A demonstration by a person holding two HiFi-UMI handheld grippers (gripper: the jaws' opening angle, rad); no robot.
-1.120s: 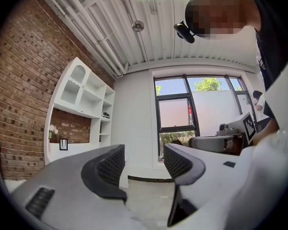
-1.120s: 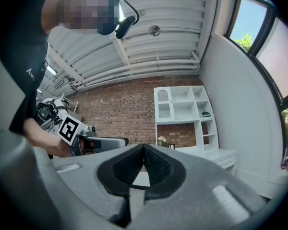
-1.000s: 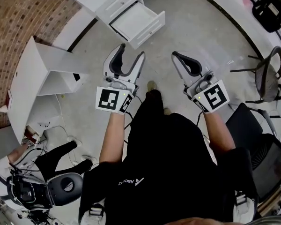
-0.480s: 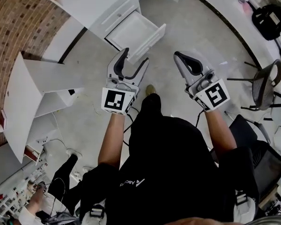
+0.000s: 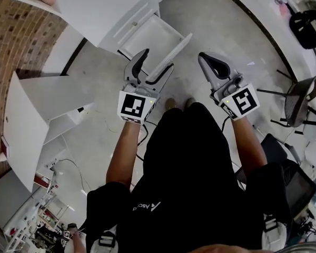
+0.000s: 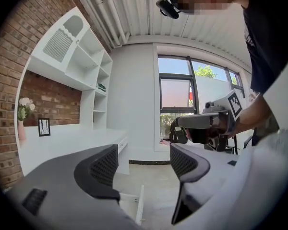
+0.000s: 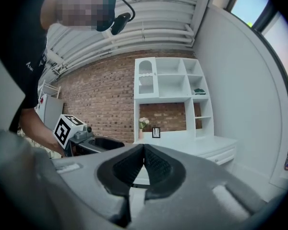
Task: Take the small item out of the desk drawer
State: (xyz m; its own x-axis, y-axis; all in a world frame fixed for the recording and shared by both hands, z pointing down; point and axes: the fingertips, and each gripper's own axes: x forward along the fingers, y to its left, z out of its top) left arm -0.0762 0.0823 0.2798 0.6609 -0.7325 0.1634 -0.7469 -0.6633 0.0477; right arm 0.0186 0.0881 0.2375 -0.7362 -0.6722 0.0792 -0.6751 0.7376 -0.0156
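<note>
Drawer (image 5: 151, 35) open; L gripper (image 5: 157, 59) opening, empty; R gripper (image 5: 208, 60) closed, empty

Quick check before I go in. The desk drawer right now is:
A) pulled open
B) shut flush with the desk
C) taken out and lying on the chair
A: in the head view the drawer stands pulled out from the white desk, with its inside open to the camera.

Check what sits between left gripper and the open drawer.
Only bare floor before the drawer; the left gripper is opening its jaws, empty. Shows in the left gripper view.
</note>
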